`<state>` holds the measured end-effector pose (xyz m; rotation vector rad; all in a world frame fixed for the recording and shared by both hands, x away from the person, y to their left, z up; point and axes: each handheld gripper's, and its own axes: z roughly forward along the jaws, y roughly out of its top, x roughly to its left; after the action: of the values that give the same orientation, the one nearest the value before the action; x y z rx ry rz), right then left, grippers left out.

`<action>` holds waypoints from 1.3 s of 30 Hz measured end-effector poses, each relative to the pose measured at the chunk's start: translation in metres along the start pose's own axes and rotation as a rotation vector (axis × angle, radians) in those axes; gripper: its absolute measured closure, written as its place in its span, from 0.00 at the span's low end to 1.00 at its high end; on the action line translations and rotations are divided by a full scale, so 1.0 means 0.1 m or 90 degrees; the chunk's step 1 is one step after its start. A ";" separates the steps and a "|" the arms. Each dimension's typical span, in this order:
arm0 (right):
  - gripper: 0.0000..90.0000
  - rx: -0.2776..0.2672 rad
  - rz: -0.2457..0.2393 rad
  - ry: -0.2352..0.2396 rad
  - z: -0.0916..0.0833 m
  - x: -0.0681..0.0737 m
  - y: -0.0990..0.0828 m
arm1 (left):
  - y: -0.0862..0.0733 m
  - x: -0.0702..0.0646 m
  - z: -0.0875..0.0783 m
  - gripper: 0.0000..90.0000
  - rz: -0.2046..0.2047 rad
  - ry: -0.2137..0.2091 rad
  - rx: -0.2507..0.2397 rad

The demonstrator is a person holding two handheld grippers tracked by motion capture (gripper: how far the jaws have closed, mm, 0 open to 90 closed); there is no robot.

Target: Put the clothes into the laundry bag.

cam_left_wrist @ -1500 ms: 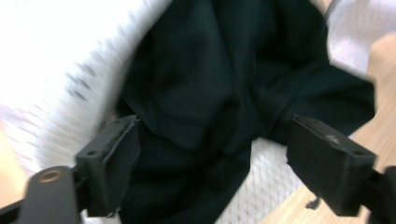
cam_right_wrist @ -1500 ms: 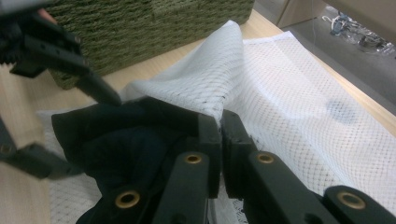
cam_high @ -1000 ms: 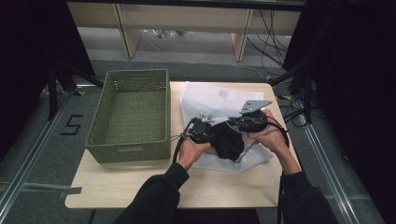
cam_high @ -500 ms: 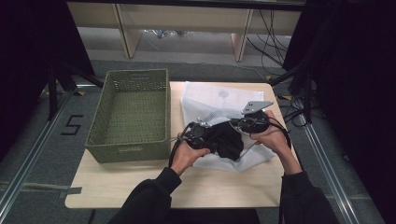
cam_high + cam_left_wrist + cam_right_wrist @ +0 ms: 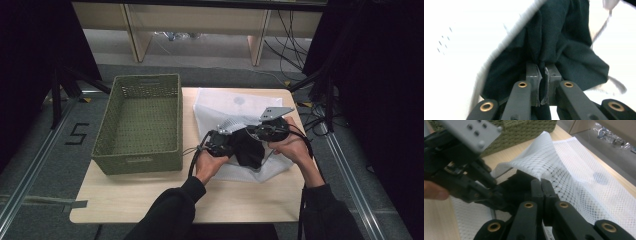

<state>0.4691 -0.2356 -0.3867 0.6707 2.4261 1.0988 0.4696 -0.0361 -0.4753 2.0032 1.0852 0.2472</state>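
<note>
Black cloth (image 5: 564,45) top edge cropped

High view overhead, facing forward-down; both gripper views close-up; all share white mesh bag (image 5: 235,105) (image 5: 579,162).

The one sign you can read is a large black "5" (image 5: 76,134) marked on the grey floor (image 5: 30,150) to the left of the tabletop (image 5: 150,195), seen in the high view just beside the metal rail. You get no other readable text, label or brand: nothing legible stands on the green basket (image 5: 137,160), on the white mesh bag (image 5: 220,102), on the dark cloth (image 5: 564,37) or on the tabletop itself.
</note>
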 end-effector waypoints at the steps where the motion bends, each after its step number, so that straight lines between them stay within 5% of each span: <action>1: 1.00 -0.005 -0.004 -0.002 0.00 0.00 0.00 | 0.02 0.03 0.01 0.93 -0.011 0.003 -0.013; 6: 1.00 -0.004 -0.004 0.003 -0.02 0.02 0.01 | -0.04 0.14 0.12 0.90 -0.046 0.008 -0.020; 9: 1.00 0.002 -0.002 0.008 0.01 0.01 -0.01 | -0.09 0.12 0.10 0.70 -0.041 0.004 0.005; 13: 1.00 0.005 0.000 0.011 0.02 0.00 -0.04 | -0.11 0.02 -0.10 0.45 0.026 0.016 0.040; 15: 1.00 0.002 0.007 0.007 0.01 0.00 -0.04 | -0.14 -0.02 -0.21 0.41 0.045 0.030 0.043; 17: 1.00 0.002 0.006 0.014 0.01 -0.01 -0.03 | -0.16 0.00 -0.28 0.45 0.056 0.021 0.055; 21: 1.00 0.003 0.003 0.014 0.01 0.01 -0.03 | -0.16 0.05 -0.16 0.72 0.054 0.007 0.064; 26: 1.00 0.005 -0.002 0.013 0.01 0.01 -0.03 | -0.10 0.07 0.09 0.95 0.033 0.008 0.054; 27: 1.00 0.001 -0.005 0.011 0.01 0.01 -0.03 | -0.08 0.07 0.14 0.97 0.013 0.007 0.041; 32: 1.00 0.006 -0.004 0.013 -0.03 0.04 -0.04 | 0.04 0.13 0.24 0.98 0.001 0.047 0.014; 37: 1.00 0.013 0.000 0.014 -0.04 0.06 -0.07 | -0.04 0.13 0.20 0.85 -0.008 0.033 0.023; 39: 1.00 0.017 0.003 0.018 -0.02 0.06 -0.08 | -0.08 0.09 0.11 0.78 0.013 0.021 0.028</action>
<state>0.4604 -0.2382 -0.3925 0.6736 2.4677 1.0866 0.4761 -0.0332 -0.4904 2.0576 1.0991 0.2695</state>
